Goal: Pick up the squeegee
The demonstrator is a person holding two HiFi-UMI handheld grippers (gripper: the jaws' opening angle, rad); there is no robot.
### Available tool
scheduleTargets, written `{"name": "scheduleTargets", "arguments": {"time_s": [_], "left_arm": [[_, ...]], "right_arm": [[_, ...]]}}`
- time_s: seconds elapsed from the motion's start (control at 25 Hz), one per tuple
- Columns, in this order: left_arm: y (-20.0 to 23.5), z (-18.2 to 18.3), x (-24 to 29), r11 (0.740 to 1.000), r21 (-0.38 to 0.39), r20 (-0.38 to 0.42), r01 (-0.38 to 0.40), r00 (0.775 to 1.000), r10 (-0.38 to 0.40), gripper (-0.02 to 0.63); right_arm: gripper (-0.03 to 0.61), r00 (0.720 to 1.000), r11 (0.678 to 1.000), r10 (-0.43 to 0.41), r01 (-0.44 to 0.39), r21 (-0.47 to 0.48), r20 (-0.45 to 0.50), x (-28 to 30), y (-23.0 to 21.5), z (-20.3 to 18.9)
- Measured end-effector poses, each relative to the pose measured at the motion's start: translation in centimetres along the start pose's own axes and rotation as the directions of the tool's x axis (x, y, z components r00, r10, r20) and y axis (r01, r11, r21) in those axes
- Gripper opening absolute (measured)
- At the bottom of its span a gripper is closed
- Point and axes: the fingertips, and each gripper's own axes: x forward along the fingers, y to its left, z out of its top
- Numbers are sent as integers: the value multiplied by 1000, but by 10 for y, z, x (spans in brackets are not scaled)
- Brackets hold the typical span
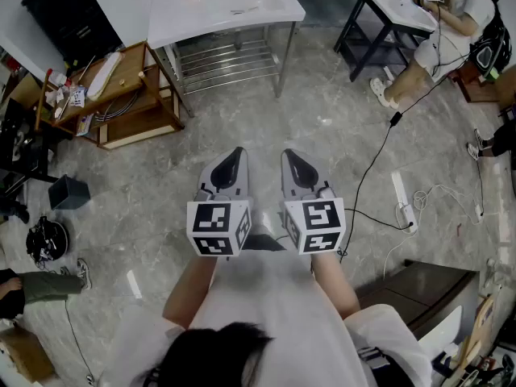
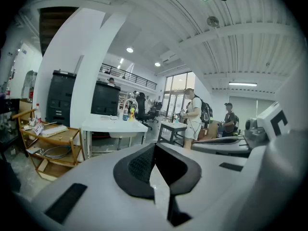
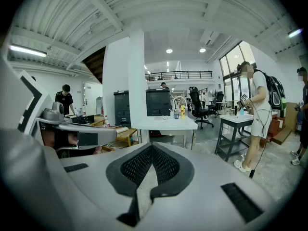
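Observation:
I cannot make out a squeegee in any view. In the head view both grippers are held side by side at waist height over the grey stone floor, pointing toward the white sink table (image 1: pixel 228 12). The left gripper (image 1: pixel 235 155) has its jaws together with nothing between them; its own view shows the dark pads (image 2: pixel 139 165) meeting at the tip. The right gripper (image 1: pixel 292 157) is likewise shut and empty, and its ribbed pads (image 3: pixel 166 166) touch at the front. The sink table (image 3: pixel 166 124) stands a few steps ahead, with small bottles (image 3: pixel 182 112) on it.
A wooden shelf cart (image 1: pixel 121 95) with clutter stands left of the white table. A dark table (image 1: pixel 385 16) and a seated person (image 1: pixel 451 31) are at the upper right. Cables (image 1: pixel 375 176) and a power strip (image 1: pixel 401 197) lie on the floor to the right. A dark bin (image 1: pixel 68 192) sits at the left.

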Motion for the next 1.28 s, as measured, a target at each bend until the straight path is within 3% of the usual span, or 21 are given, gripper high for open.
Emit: {"name": "scheduleTargets", "arguments": {"time_s": [0.28,0.64,0.96,1.28], "left_arm": [[-1,-3,2,1000,-24,-2,-17,1000,17,25],[14,3,15,998,-57,15,-34,999,35,25],[36,20,60,996,-84,34,7,999,-4,25],[71,37,128,996,-74,-2,53,999,-53,25]], "right_arm": [[26,999,993,50,-50,106,5,1,-3,-3],[26,993,990,118,-119,71,19,20,6,7],[26,995,993,105,-104,63,-4,63,-5,17],[26,998,993,64,-64,98,-3,128,-27,35]]}}
